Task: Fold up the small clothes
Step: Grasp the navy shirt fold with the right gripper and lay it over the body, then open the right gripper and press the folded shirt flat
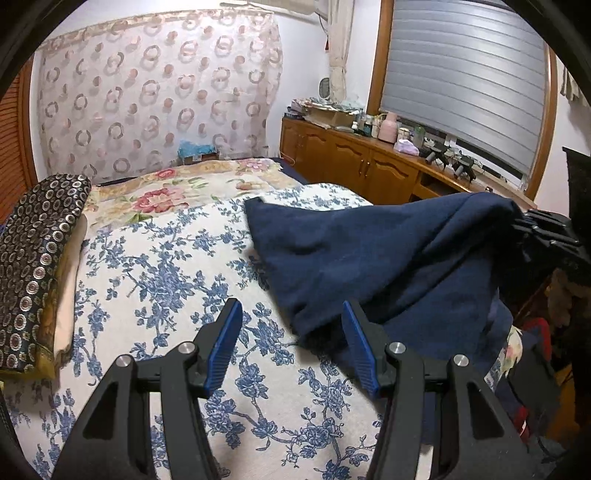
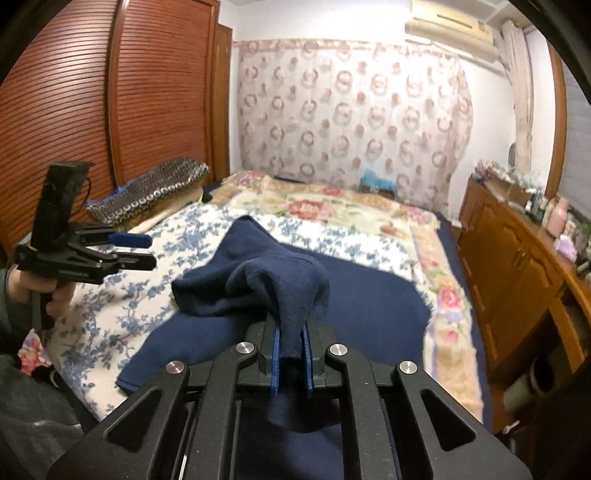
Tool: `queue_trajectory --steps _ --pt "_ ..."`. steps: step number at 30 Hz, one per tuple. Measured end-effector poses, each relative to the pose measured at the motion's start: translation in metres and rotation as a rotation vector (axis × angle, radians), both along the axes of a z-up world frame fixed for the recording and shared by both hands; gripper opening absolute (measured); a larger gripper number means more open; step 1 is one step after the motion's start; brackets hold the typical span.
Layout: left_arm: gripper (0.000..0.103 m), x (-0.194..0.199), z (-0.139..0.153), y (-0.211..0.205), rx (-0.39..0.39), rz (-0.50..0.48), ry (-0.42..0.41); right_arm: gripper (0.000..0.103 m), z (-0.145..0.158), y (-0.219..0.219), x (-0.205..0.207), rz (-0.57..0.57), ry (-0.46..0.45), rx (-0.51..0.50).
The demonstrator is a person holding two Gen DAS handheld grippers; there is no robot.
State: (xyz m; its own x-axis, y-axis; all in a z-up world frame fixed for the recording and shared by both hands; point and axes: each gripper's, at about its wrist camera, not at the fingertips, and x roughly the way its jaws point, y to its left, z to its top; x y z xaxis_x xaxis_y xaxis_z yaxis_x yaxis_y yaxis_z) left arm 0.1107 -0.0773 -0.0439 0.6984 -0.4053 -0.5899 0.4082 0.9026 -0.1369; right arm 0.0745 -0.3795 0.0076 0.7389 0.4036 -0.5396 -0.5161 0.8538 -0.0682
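One navy garment (image 2: pixel 258 295) in play, lying on the blue-flowered bedspread (image 1: pixel 155 280) toward the near right side of the bed. Part of it is flat on the cover, part lifted into a peak.

Right tongs (image 2: pixel 291 354): pressed together on a bunched edge of the navy garment, cloth standing up between the blue pads (image 2: pixel 274 362) and a tail hanging below them. From the left wrist view the fabric rises in a tent toward that grip at the far right.

Left tongs (image 1: pixel 291 325): spread wide, nothing between them, held over the bedspread just beside the garment's near hem. Right wrist view confirms the gap between its fingers, with a hand (image 2: pixel 55 295) on the handle.

Step, as judged: early. The garment is being lifted and shaken out or carried over for a first fold; no neat fold is visible yet.

Next move likely calls for the left tongs to close on a free corner or hem, so the cloth can be stretched flat between two grips before folding.

Writing: none legible. The air conditioner (image 2: pixel 448 24) carries a small mark, too blurred to read.
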Motion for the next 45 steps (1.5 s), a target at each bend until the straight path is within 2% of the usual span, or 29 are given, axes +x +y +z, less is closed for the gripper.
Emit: queue_trajectory --steps 3,6,9,11,14,20,23,26,28,30,36,45 --pt "0.055 -0.002 0.003 0.002 -0.007 -0.001 -0.009 0.007 0.008 -0.011 -0.005 -0.038 -0.001 0.004" --pt "0.055 -0.003 0.004 0.000 -0.007 -0.006 -0.013 0.007 0.006 -0.026 -0.012 -0.102 -0.001 -0.035" --pt "0.055 -0.003 0.003 -0.002 -0.007 -0.011 -0.014 0.007 -0.014 -0.045 -0.008 -0.165 0.074 -0.057" --pt "0.055 -0.003 0.003 -0.004 -0.007 -0.013 -0.013 0.008 -0.037 -0.058 -0.002 -0.199 0.145 -0.070" --pt "0.055 -0.003 0.003 -0.006 -0.004 -0.014 -0.012 0.008 -0.061 -0.066 0.001 -0.228 0.193 -0.078" --pt "0.055 -0.005 0.002 -0.011 0.006 -0.019 -0.012 0.013 -0.071 -0.073 -0.006 -0.242 0.212 -0.051" --pt "0.055 -0.007 0.003 -0.013 0.009 -0.019 -0.018 0.020 -0.068 -0.073 -0.009 -0.253 0.202 -0.069" --pt "0.055 -0.009 0.004 -0.014 0.011 -0.021 -0.023 0.028 -0.057 -0.074 -0.014 -0.255 0.176 -0.072" --pt "0.055 -0.009 0.004 -0.014 0.012 -0.022 -0.025 0.043 -0.050 -0.072 -0.017 -0.252 0.156 -0.071" --pt "0.055 -0.010 0.004 -0.015 0.012 -0.024 -0.027 0.049 -0.041 -0.069 -0.019 -0.243 0.132 -0.069" --pt "0.055 -0.010 0.003 -0.014 0.011 -0.023 -0.024 0.052 -0.032 -0.049 -0.010 -0.192 0.108 -0.065" --pt "0.055 -0.010 -0.002 -0.012 0.006 -0.012 -0.011 0.053 -0.044 0.005 0.022 -0.080 0.130 -0.090"
